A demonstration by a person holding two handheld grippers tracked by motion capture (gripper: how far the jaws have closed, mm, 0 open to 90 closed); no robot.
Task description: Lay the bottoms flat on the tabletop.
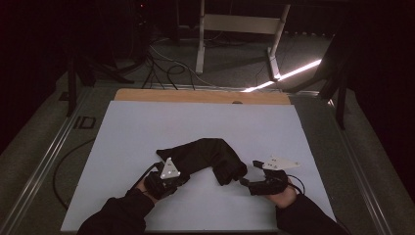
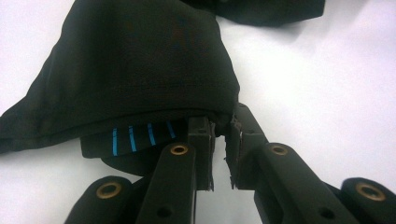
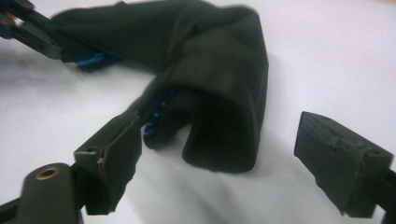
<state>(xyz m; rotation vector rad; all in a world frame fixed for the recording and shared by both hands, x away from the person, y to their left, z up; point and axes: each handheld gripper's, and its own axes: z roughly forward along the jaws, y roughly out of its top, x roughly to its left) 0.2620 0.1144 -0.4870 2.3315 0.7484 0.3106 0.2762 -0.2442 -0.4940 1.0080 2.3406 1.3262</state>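
A crumpled black garment (image 1: pixel 205 154) lies bent on the white sheet (image 1: pixel 147 127), with blue stripes (image 2: pixel 140 137) showing under its hem. My left gripper (image 1: pixel 177 172) is at the garment's left end; in the left gripper view its jaws (image 2: pixel 222 128) are shut on the hem of the black cloth (image 2: pixel 140 70). My right gripper (image 1: pixel 248 173) is at the garment's right end. Its jaws stand open and wide (image 3: pixel 224 140), with the folded end of the garment (image 3: pixel 210 70) between and just beyond them. The left fingertip (image 3: pixel 119 149) sits close to the blue stitching.
The white sheet covers most of the table, with a wooden strip (image 1: pixel 200 96) along the far edge. Beyond it are a white frame (image 1: pixel 240 24), cables on the floor and a bright light strip (image 1: pixel 293 72). Metal rails (image 1: pixel 44 161) run along the table's sides.
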